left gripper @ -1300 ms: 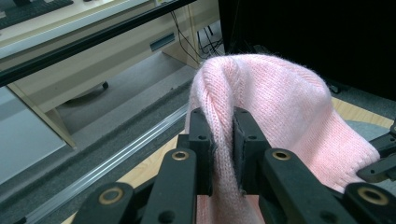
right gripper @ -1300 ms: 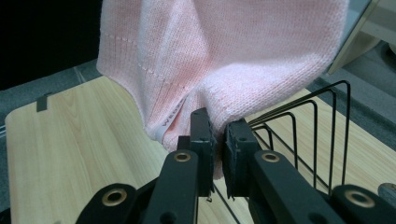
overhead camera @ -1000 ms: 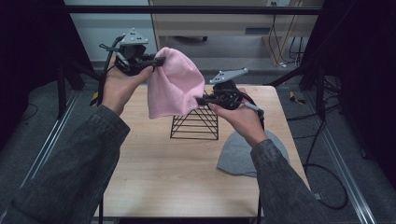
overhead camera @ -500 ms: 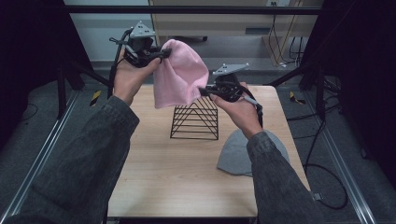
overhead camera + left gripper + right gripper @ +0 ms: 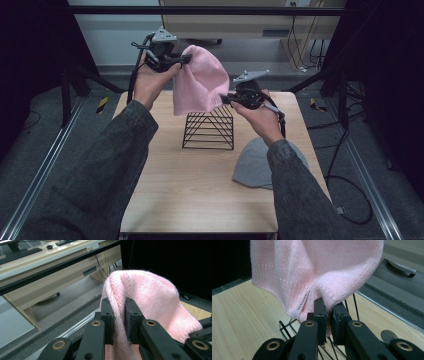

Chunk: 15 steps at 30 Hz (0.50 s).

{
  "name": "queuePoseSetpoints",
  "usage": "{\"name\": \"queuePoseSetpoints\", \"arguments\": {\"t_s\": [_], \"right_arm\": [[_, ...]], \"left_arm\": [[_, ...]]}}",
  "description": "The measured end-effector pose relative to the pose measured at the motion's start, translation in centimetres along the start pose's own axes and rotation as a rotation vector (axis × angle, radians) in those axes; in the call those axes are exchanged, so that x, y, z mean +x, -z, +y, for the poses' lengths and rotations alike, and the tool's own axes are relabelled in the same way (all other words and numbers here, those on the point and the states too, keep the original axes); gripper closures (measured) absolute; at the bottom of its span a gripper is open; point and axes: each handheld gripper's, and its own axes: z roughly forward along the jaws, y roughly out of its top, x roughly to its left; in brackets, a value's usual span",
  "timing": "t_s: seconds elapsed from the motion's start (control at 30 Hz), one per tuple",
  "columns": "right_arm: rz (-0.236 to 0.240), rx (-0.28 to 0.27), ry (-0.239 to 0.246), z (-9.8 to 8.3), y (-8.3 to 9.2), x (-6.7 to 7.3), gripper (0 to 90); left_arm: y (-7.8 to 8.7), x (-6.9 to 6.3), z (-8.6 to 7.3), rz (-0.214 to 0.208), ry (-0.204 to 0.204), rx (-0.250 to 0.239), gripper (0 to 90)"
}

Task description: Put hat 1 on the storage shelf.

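- Pale wooden desk (image 5: 200,190), foreground: a grey hat (image 5: 255,165) is left lying flat.
- Middle: the black wire stand (image 5: 209,129) is overhung by the pink beanie (image 5: 197,82); snagged knit is judged possible.
- Right gripper (image 5: 226,98): jaws clamped on the hem.
- Left gripper (image 5: 187,58), farthest: jaws pinched on the crown; a thin fold could slip free.

Pink beanie (image 5: 200,82) hides upper part of black wire rack (image 5: 209,131). Right forearm covers part of grey beanie (image 5: 255,162). Right gripper view: beanie's top cut by upper edge, white label (image 5: 302,304) lettering too small to read. Left gripper view: beanie's lower end cut by bottom edge behind left tongs (image 5: 119,315).
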Motion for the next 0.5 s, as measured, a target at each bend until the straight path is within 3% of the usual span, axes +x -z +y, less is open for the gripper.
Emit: {"name": "queuePoseSetpoints", "arguments": {"t_s": [0.13,0.27,0.5], "right_arm": [[-0.004,0.010,-0.002,-0.6,0.0,-0.2,83.6],[-0.009,0.015,-0.003,-1.1,-0.1,-0.2,83.6],[-0.025,0.030,0.014,-2.2,-0.3,-0.4,83.5]], "left_arm": [[-0.3,-0.1,-0.2,0.004,-0.013,0.003,78.8],[-0.6,-0.2,-0.4,-0.006,0.009,-0.006,78.8],[-0.7,-1.0,-0.9,-0.004,-0.010,-0.011,78.8]]}}
